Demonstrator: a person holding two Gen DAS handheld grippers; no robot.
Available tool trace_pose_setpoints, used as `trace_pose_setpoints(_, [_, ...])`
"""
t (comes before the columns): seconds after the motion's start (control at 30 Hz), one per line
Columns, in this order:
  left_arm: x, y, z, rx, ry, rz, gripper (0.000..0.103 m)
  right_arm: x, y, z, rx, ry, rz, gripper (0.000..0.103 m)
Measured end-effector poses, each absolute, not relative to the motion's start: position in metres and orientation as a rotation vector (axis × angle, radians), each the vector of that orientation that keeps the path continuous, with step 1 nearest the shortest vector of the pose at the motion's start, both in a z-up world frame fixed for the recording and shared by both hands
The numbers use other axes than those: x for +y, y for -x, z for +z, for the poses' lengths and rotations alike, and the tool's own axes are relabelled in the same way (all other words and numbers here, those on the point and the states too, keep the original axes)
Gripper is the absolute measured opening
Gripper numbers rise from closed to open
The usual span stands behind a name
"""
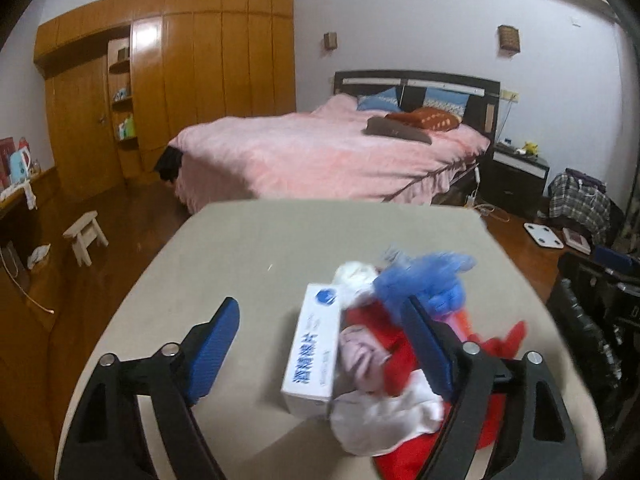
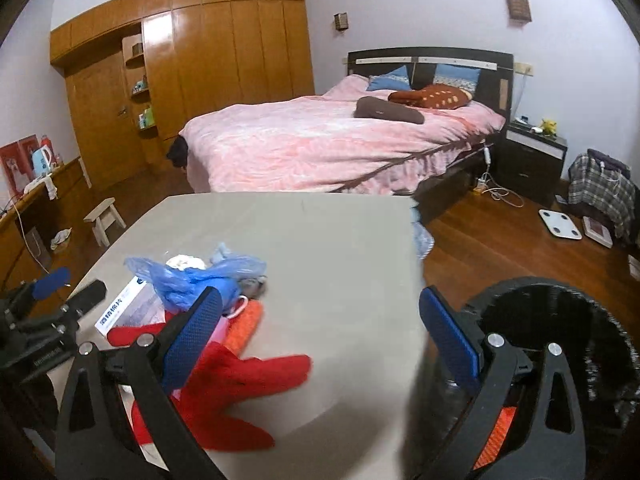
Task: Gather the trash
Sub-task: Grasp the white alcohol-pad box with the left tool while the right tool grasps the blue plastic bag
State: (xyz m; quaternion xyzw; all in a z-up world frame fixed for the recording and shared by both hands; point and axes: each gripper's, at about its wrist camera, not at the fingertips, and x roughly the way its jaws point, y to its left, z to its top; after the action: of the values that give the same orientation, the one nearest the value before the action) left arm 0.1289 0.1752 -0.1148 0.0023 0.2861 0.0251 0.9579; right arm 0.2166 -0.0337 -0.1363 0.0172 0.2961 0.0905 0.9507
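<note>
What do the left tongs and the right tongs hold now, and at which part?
Nothing. The left tongs stand open around the white box without pressing on it; the right tongs are open over bare table.

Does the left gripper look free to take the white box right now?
Probably yes: the left gripper is open, the white box lies between its fingers on the table, with only crumpled trash crowding one side.
</note>
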Motion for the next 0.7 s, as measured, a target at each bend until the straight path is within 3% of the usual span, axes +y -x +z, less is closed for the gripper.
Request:
trace_pose_setpoints(0.53, [0.195, -0.161, -0.167, 0.726, 0.042, 0.041, 0.049, -0.013, -0.238, -0.159, 0.643, -0.016, 0.199, 0.096])
trace_pose_setpoints(0.6, [0.196, -0.16, -0.167, 0.728, 0.06, 0.013, 0.033, -0.011, -0.241, -0.16, 0.645, -0.015, 0.202, 0.096])
trace_pose_setpoints(0.7, [0.199, -0.157, -0.163, 0.719, 0.076, 0.007, 0.03, -0.006, -0.243, -0.161, 0.645, -0.02, 0.214, 0.096])
